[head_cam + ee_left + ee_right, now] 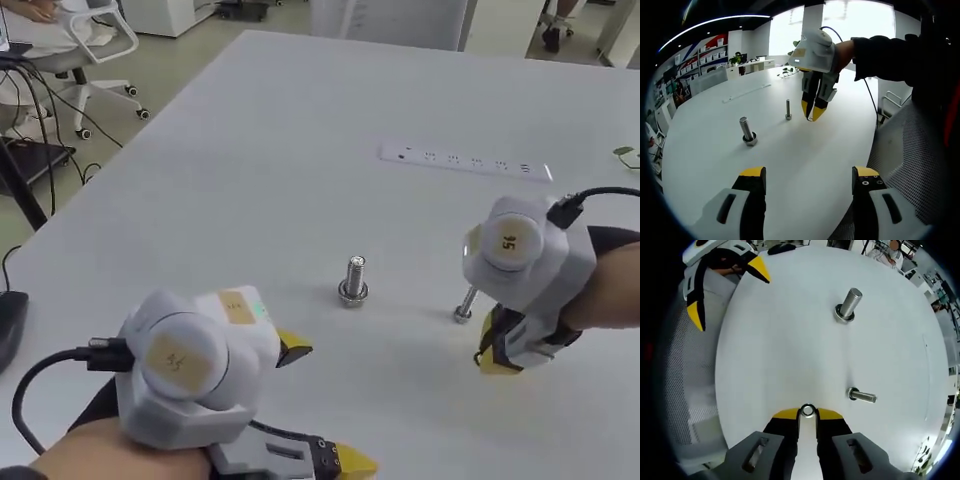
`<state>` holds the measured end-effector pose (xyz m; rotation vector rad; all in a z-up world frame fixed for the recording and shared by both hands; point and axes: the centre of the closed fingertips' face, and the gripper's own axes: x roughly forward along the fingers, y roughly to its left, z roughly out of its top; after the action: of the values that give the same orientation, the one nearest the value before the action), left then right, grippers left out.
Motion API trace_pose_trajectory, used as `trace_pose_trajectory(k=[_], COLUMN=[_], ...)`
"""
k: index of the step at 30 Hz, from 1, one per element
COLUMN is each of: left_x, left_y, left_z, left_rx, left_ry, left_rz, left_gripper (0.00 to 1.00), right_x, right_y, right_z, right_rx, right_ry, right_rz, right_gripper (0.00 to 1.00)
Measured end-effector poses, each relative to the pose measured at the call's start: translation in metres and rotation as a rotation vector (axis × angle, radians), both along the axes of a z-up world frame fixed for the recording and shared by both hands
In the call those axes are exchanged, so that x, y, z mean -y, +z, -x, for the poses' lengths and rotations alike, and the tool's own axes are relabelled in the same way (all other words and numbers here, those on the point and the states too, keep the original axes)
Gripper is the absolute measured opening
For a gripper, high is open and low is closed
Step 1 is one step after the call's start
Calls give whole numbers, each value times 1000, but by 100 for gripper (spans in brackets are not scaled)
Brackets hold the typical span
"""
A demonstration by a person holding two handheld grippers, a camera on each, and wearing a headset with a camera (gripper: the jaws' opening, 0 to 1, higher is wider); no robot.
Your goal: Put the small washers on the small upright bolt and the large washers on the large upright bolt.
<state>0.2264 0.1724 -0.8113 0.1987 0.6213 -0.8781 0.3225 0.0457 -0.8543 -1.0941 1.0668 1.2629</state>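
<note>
Washer [808, 411]: a small metal ring pinched between the yellow tips of the right gripper [808, 416], whose jaws are pressed nearly together on it just above the white tabletop [780, 355]. In the head view this gripper points down at the right, just beside the small bolt [466, 304], which stands upright on its head. Large bolt [354, 279]: upright near the middle of the tabletop, apart from the small bolt, with a metal ring [352, 296] around its base; how many rings lie there cannot be told. Left gripper [809, 172]: jaws spread wide and holding nothing, at the near edge of the tabletop, well apart from both bolts. Power strip [465, 162]: white, lying flat beyond the bolts.
</note>
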Motion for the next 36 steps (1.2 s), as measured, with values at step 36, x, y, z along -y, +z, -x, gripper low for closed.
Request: trace_pose_trajectory(k=[36], left_x=[-2], left_y=[0], left_z=[0], left_rx=[-8], left_ry=[8], left_rz=[-2], left_gripper=[69], right_x=[-12], right_y=[60], right_z=[-52], right_rx=[93], right_ry=[8], right_rz=[-43], right_gripper=[14])
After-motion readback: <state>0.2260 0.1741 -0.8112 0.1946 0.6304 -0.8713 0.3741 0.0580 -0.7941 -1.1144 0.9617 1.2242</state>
